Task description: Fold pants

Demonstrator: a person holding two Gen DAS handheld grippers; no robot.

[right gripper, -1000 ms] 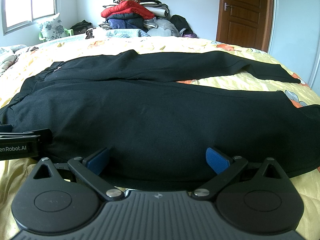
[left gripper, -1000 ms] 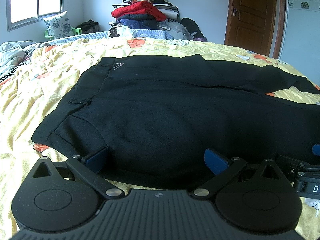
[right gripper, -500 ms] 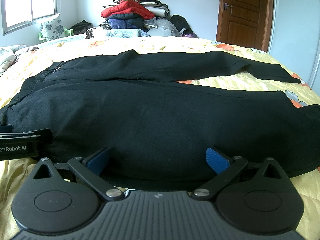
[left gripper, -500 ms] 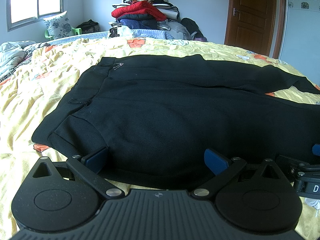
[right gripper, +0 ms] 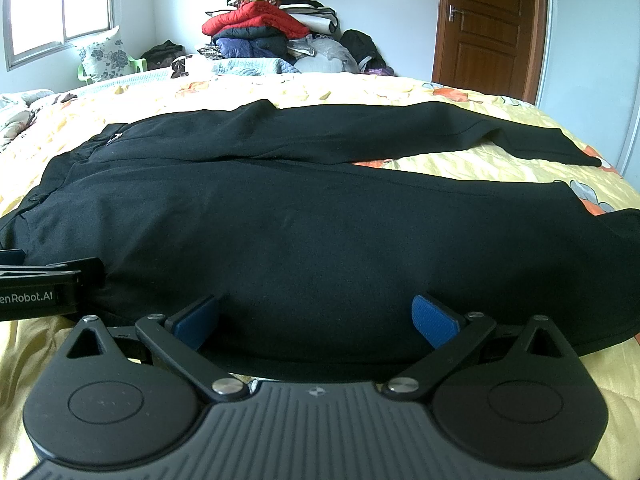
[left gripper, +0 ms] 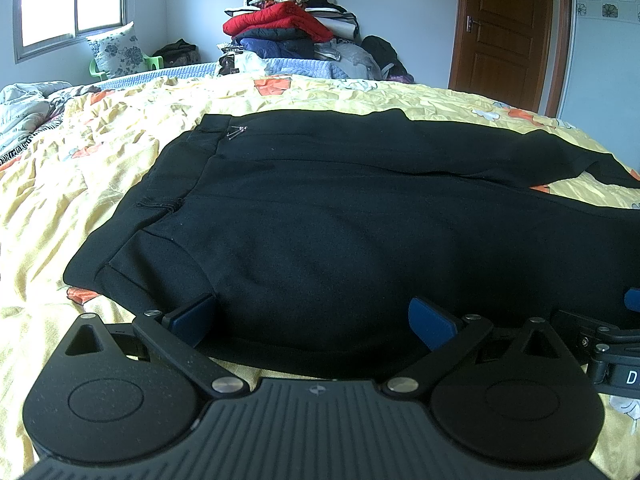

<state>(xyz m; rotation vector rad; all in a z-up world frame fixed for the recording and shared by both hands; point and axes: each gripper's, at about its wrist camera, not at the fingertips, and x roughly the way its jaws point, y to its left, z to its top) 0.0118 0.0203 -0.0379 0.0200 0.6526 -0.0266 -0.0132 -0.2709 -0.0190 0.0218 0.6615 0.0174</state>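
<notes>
Black pants (left gripper: 340,216) lie flat on a yellow bedspread (left gripper: 80,184), waistband to the left, both legs running right; they also show in the right wrist view (right gripper: 320,232). My left gripper (left gripper: 312,320) is open, its blue pads either side of the near edge of the pants close to the waist. My right gripper (right gripper: 316,320) is open, its pads straddling the near edge of the nearer leg. Each gripper shows at the edge of the other's view.
A pile of folded clothes and jackets (left gripper: 288,28) stands at the far side of the bed. A wooden door (left gripper: 508,28) is at the back right, a window (left gripper: 68,4) and a floral pillow (left gripper: 116,52) at the back left.
</notes>
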